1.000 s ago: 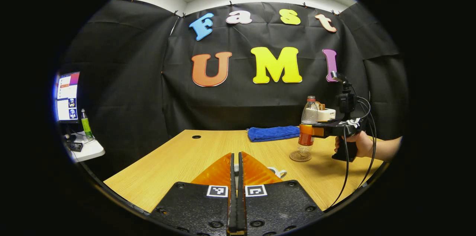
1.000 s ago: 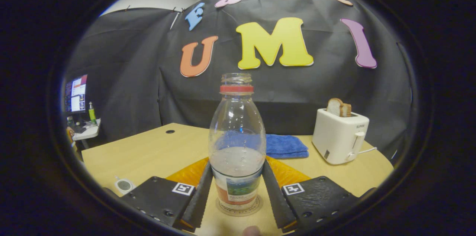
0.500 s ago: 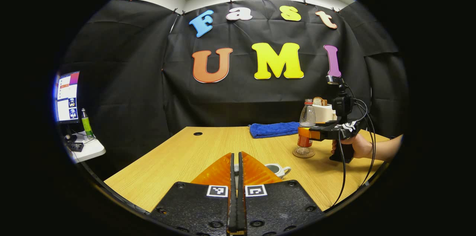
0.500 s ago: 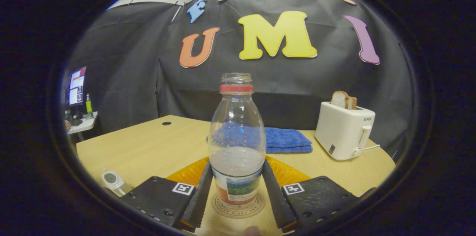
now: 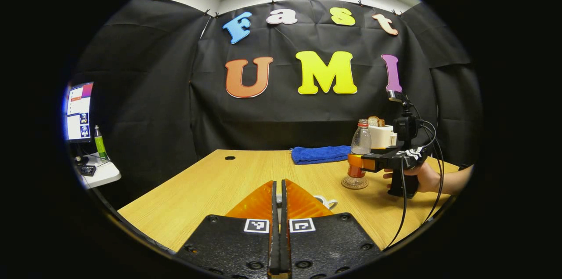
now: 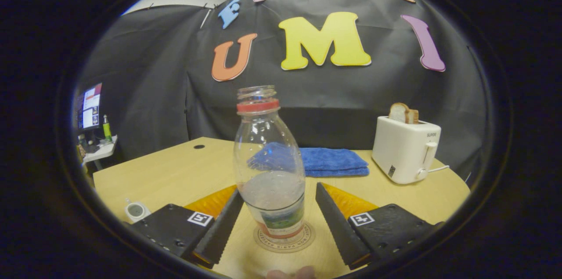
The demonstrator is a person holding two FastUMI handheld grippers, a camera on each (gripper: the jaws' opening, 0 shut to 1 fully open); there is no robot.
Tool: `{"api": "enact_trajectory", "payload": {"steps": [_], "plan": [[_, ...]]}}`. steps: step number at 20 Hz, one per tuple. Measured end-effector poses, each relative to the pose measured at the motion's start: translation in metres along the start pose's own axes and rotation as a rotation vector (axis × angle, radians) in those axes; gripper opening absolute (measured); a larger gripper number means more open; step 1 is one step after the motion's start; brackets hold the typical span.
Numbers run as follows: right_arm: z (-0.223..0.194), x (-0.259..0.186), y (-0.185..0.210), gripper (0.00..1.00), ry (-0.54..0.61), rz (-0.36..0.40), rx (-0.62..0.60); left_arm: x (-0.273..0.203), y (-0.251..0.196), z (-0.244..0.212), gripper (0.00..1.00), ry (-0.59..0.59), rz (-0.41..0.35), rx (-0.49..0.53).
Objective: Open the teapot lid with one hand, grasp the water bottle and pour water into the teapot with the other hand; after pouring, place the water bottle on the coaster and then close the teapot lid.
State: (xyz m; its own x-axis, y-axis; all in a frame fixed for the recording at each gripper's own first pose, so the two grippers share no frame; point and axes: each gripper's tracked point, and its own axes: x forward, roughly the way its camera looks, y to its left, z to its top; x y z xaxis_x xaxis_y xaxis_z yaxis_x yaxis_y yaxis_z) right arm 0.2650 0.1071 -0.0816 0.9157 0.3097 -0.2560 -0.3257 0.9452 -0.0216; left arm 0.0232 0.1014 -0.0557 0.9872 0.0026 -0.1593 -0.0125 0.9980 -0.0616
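Note:
A clear water bottle with a red neck ring, no cap and a little water stands on a round coaster. My right gripper is open, its fingers spread to either side of the bottle's lower half. In the left gripper view the same bottle sits on the coaster, with the right gripper around it. My left gripper is shut with a small pale piece, apparently the teapot lid, between its fingertips. The white teapot stands just beyond them, mostly hidden.
A folded blue towel lies at the back of the wooden table. A white toaster with bread stands at the back right. A hand holds the right gripper. A side desk with a monitor is far left.
The bottle came down onto the coaster, and the right gripper's fingers then spread apart off it. The left gripper stayed shut and hardly moved.

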Motion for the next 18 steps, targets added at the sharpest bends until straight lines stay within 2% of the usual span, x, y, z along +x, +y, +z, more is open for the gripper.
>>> {"api": "enact_trajectory", "payload": {"steps": [3,5,10,14,18], "plan": [[0.006,-0.028,-0.002,0.97,-0.024,0.011,0.011,0.011,-0.014,-0.008,0.02,0.007,-0.021,-0.016],[0.011,-0.056,-0.012,0.97,-0.056,-0.008,0.010,0.023,-0.023,-0.017,0.03,0.028,-0.043,-0.024],[0.012,-0.136,-0.049,0.97,-0.129,-0.095,0.019,0.057,-0.051,-0.027,0.03,0.034,-0.110,-0.103],[0.008,-0.198,-0.068,0.96,-0.167,-0.150,0.051,0.082,-0.052,-0.038,0.03,0.051,-0.082,-0.093],[-0.001,-0.220,-0.083,0.92,-0.179,-0.178,0.092,0.095,-0.058,-0.048,0.03,0.068,-0.071,-0.094]]}}
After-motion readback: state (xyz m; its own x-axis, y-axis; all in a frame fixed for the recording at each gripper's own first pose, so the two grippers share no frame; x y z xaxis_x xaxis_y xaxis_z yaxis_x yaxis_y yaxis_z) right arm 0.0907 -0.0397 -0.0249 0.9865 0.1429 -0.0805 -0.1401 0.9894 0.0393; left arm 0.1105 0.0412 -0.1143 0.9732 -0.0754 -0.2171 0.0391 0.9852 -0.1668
